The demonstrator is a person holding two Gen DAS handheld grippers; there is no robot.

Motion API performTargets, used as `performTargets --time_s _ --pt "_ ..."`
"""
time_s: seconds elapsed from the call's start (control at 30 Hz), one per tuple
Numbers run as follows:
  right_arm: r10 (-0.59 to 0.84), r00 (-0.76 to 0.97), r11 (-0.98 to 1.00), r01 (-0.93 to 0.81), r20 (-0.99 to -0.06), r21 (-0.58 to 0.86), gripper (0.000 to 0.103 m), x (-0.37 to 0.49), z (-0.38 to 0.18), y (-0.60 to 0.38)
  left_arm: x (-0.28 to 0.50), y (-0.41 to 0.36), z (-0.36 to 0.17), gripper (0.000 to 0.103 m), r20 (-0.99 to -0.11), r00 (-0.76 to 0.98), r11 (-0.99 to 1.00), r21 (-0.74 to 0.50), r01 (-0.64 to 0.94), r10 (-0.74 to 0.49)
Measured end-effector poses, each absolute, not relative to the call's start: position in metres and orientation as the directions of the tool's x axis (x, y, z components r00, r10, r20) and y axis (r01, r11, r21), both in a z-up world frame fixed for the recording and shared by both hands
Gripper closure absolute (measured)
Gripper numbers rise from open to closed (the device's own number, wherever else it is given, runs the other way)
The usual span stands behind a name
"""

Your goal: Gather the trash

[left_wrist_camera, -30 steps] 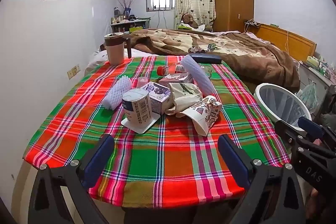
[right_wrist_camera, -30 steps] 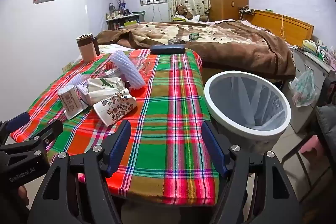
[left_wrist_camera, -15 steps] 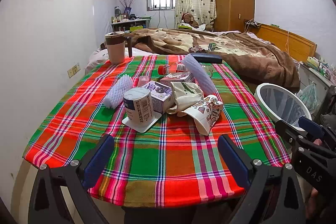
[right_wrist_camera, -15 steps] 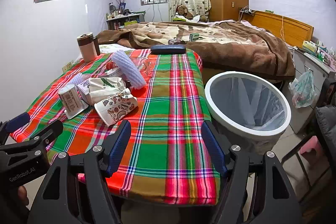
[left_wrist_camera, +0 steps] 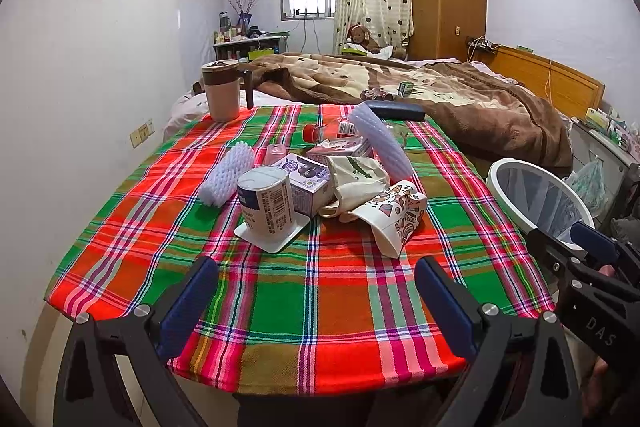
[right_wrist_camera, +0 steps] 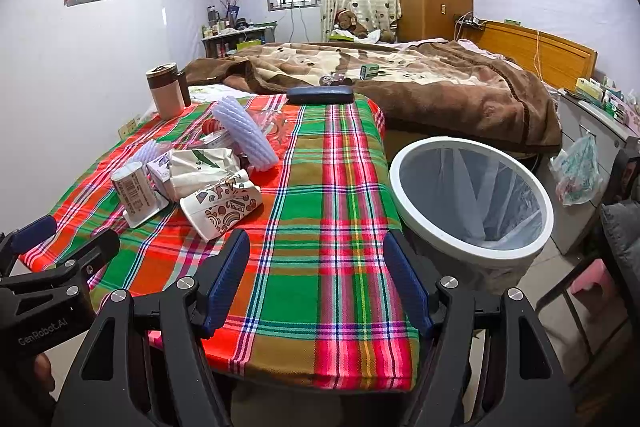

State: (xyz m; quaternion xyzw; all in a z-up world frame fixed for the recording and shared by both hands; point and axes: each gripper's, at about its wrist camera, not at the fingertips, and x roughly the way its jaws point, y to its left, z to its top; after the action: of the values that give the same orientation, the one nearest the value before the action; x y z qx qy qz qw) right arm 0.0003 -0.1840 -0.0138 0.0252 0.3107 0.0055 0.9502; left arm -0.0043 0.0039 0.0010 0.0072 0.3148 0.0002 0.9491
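Where the plaid-covered worktop (left_wrist_camera: 304, 307) carries the litter, items cluster left of centre, w/ both tools held back at the near edge.

- Left gripper (left_wrist_camera: 316, 291): fingers wide apart, nothing between; low over near edge.
- Right gripper (right_wrist_camera: 316, 279): fingers apart, empty; just beside the bin.
- Patterned paper cup (left_wrist_camera: 394, 219): on its side, flattened, long axis diagonal, mouth toward near edge.
- White can (left_wrist_camera: 266, 203): upright on a white square card.
- Purple carton (left_wrist_camera: 306, 181): lying flat, touching can.
- Crumpled paper bag (left_wrist_camera: 356, 179): resting on cup and carton.
- Foam net sleeve (left_wrist_camera: 380, 143): tilted, long axis running away, far end raised.
- White brush-like roll (left_wrist_camera: 226, 175): lying flat, apart to the left.
- Mug w/ brown lid (left_wrist_camera: 222, 91): upright, far left corner.
- Dark case (right_wrist_camera: 320, 94): far edge, crosswise.
- White-rimmed bin (right_wrist_camera: 472, 195): on floor, right of worktop, lined w/ clear bag.
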Motion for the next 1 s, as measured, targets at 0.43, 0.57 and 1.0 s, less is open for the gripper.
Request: performTargets --time_s 0.43,0.57,1.0 --pt "0.024 0.808 0.999 0.007 -0.589 0.049 0.032 -0.0001 -0.0122 -0.1847 -0.0039 0.0042 0.0009 0.003 -0.597 0.802 1.000 0.013 0.002 0.006" --pt "0.021 0.810 0.999 0.009 -0.586 0.047 0.032 -0.0004 -0.0108 -0.1851 -0.0040 0.0043 0.0009 0.003 -0.597 0.802 1.000 0.013 0.004 0.005" --pt "0.020 0.811 0.999 0.008 -0.584 0.045 0.032 0.0001 -0.0092 -0.1852 -0.0036 0.0056 0.0034 0.003 -0.590 0.808 1.000 0.013 0.004 0.005"
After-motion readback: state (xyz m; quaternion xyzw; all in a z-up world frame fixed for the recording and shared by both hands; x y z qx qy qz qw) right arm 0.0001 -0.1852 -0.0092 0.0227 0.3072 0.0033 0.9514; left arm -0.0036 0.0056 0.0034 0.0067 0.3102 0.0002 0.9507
